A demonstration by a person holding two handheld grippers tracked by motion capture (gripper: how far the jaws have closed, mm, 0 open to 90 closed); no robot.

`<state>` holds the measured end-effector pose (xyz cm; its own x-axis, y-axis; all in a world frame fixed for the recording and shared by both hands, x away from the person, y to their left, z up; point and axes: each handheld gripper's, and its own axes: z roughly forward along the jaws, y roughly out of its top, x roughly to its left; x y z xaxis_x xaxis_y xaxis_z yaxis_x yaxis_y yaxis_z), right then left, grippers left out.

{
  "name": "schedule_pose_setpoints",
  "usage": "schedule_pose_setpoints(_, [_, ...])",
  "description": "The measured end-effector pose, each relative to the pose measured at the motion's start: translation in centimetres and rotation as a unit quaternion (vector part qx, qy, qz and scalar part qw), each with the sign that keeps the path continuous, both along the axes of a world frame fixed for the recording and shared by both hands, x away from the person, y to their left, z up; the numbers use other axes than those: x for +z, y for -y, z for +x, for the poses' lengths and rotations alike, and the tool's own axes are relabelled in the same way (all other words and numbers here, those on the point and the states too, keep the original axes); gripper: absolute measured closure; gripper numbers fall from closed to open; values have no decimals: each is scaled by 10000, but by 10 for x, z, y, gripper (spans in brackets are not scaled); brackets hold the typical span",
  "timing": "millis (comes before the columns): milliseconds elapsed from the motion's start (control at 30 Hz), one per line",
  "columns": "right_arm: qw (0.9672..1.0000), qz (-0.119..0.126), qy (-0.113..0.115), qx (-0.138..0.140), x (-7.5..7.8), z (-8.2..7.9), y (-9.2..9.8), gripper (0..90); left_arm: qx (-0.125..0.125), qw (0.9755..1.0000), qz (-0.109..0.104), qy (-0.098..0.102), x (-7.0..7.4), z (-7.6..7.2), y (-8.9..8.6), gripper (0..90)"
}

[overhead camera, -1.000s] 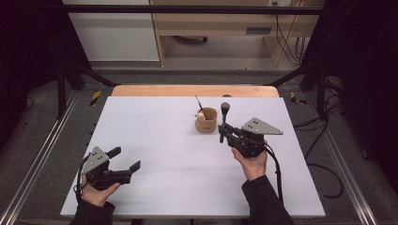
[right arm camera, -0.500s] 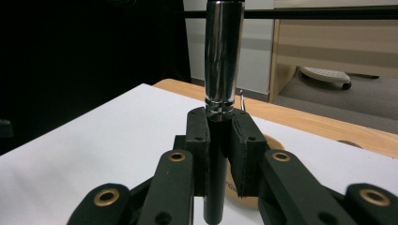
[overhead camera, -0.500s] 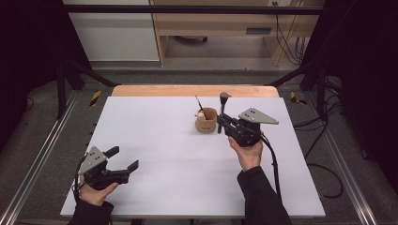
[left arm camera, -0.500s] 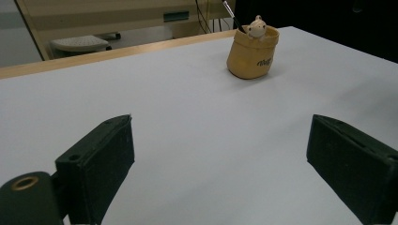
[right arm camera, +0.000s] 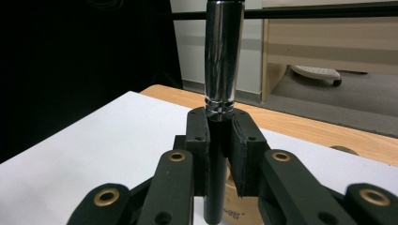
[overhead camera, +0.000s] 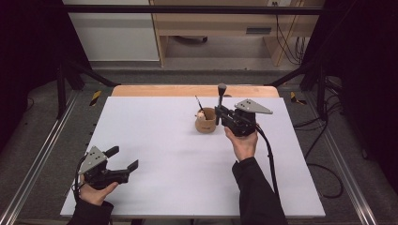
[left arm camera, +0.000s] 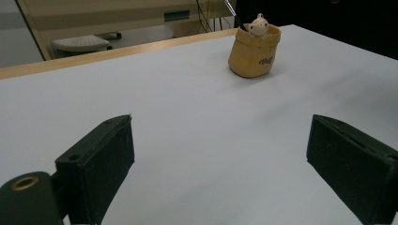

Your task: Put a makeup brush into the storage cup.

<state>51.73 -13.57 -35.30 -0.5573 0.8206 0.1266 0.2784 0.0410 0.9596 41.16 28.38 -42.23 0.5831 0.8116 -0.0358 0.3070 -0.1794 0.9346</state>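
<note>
Black, silver-banded cylindrical pen (right arm camera: 222, 70) is clamped upright between the closed pads of the right gripper (overhead camera: 221, 113), just beside and above the small tan fabric pouch (overhead camera: 206, 123) on the white table (overhead camera: 155, 140). A cream figurine (left arm camera: 258, 24) and a thin dark stick (overhead camera: 199, 103) are seen in the pouch. The left gripper (overhead camera: 123, 159) is held wide open with nothing between its pads, well apart near the table's front left corner.
</note>
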Motion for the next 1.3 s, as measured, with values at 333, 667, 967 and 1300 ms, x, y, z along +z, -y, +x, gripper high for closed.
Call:
schedule_pose_setpoints(333, [9998,1,-53,-180,-3,20,-2,795,-3,10000,3,-4,0,0,0,74])
schedule_pose_setpoints(667, [9995,13,-98,-290,-10,36,-6,795,0,10000,-3,28,1,0,0,74])
schedule_pose_setpoints(967, [9991,54,-121,-394,-15,46,-5,795,-3,10000,26,52,1,0,0,74])
schedule_pose_setpoints(1300, [9988,8,-108,-467,-19,56,-12,795,10,10000,7,74,1,0,-2,74])
